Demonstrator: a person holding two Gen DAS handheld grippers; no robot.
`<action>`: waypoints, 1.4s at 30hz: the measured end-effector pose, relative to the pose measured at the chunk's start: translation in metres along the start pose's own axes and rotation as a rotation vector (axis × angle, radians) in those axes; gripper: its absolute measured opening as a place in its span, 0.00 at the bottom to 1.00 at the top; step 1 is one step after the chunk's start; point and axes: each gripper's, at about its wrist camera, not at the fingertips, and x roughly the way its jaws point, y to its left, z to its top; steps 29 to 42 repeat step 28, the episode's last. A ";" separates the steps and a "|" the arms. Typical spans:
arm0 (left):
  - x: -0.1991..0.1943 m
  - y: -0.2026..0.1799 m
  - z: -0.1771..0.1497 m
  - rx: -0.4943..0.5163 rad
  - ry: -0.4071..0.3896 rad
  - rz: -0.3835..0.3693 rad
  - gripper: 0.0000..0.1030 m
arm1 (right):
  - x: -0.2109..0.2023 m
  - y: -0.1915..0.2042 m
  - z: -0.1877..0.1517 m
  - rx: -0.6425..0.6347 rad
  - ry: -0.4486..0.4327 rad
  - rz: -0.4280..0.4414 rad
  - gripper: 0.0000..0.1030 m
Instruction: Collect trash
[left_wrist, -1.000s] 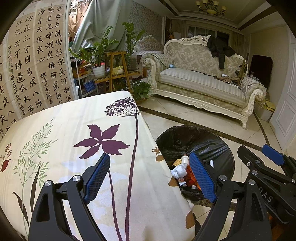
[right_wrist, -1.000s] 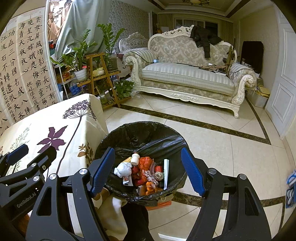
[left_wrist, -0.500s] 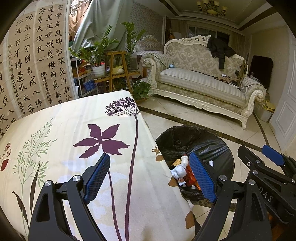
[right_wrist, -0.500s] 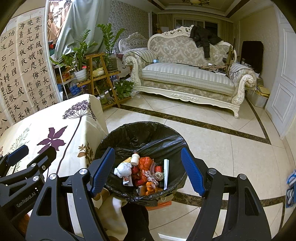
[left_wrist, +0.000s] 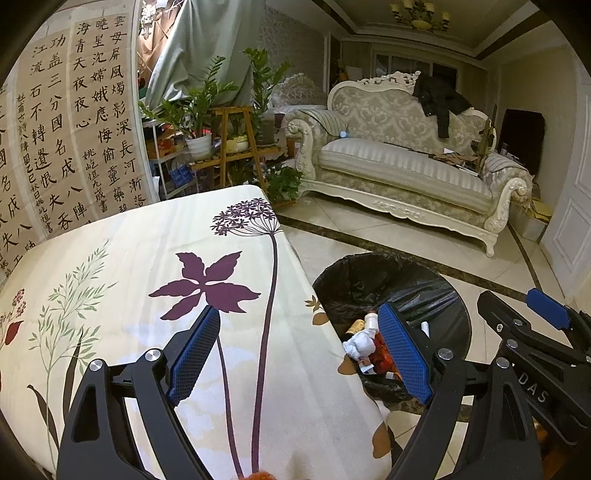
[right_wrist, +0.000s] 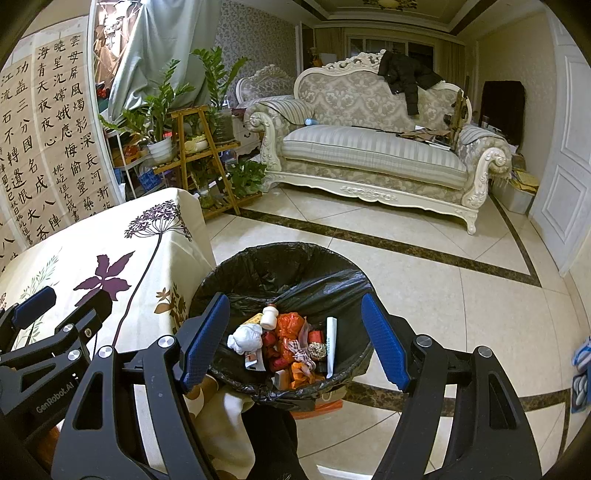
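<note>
The trash (right_wrist: 291, 343) is lying in a heap inside the bin (right_wrist: 280, 266), low centre of the right wrist view: a white wad (right_wrist: 245, 338), a small white bottle (right_wrist: 269, 315), orange wrappers (right_wrist: 291, 325) and a white strip (right_wrist: 330, 345) are resting on one another against the black liner. The bin is standing on the tiled floor (right_wrist: 424, 288), just beside the table (right_wrist: 110, 240), whose flowered cloth is filling the left of the frame. The right gripper (right_wrist: 295, 332) is hovering above the bin mouth with its blue pads spread wide and nothing between them. In the left wrist view the left gripper (left_wrist: 299, 350) is likewise standing spread and empty, over the table edge, with the bin (left_wrist: 388, 280) showing at lower right. An orange scrap (left_wrist: 258, 475) is peeking in at the bottom edge of that view; what it is cannot be told. The collecting is judged to be nearly finished. To do the step well, any remaining piece should be carried fully over the bin mouth before release, with the pads kept clear of the liner. A sofa (right_wrist: 369, 147) is standing well apart, upper centre.
</note>
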 end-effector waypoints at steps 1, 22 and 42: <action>0.000 0.000 0.001 -0.003 0.000 -0.002 0.82 | 0.000 0.000 0.000 0.000 0.000 0.000 0.70; 0.006 0.002 0.002 -0.019 0.018 -0.036 0.82 | -0.001 0.000 0.000 0.000 0.000 0.000 0.70; 0.009 0.013 0.002 -0.022 0.030 -0.013 0.82 | -0.003 0.010 0.008 -0.015 0.007 0.012 0.70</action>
